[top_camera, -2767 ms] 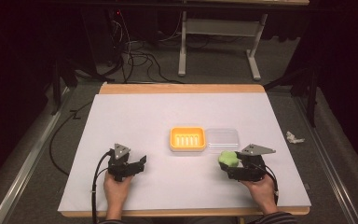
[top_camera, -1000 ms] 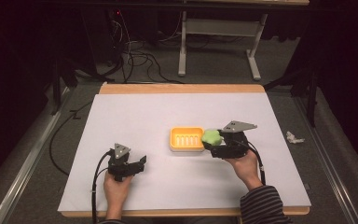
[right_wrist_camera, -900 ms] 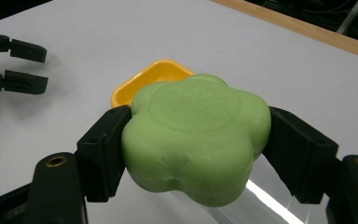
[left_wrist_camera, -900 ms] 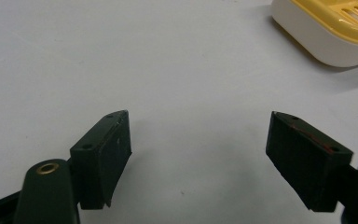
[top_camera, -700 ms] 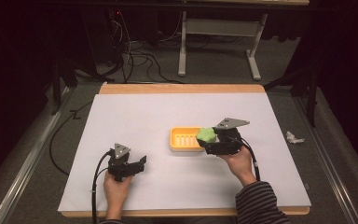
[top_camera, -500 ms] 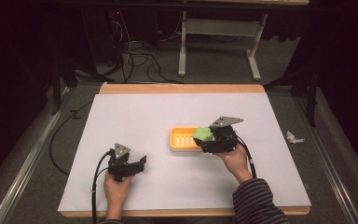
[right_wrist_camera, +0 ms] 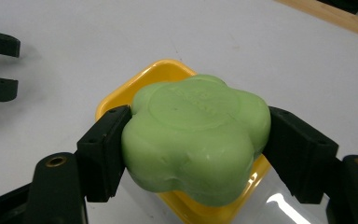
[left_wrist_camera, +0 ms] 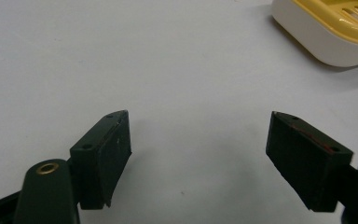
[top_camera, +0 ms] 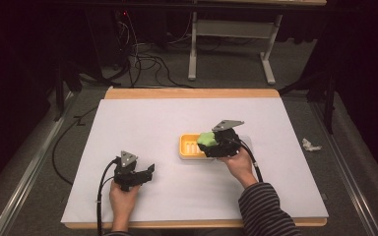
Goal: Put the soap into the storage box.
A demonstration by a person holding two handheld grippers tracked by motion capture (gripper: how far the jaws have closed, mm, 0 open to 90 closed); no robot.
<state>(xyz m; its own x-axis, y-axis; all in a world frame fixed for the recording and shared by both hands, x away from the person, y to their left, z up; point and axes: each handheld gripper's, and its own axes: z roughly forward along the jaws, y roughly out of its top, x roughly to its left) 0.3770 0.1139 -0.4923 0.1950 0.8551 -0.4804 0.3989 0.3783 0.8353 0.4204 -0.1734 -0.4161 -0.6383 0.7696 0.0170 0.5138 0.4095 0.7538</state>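
green flower-shaped soap [right_wrist_camera: 195, 137] in right claw [right_wrist_camera: 196, 149] above yellow soap dish [top_camera: 191, 146]

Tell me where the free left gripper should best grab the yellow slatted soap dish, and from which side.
Probably across its short width, from above: the yellow slatted soap dish sits flat and low with rounded white side walls. The open left gripper seems wide enough. The green flower-shaped soap, held by the right gripper, hangs over it.

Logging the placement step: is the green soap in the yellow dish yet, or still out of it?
Out. The green soap is clamped between the right gripper's jaws, above the yellow dish.
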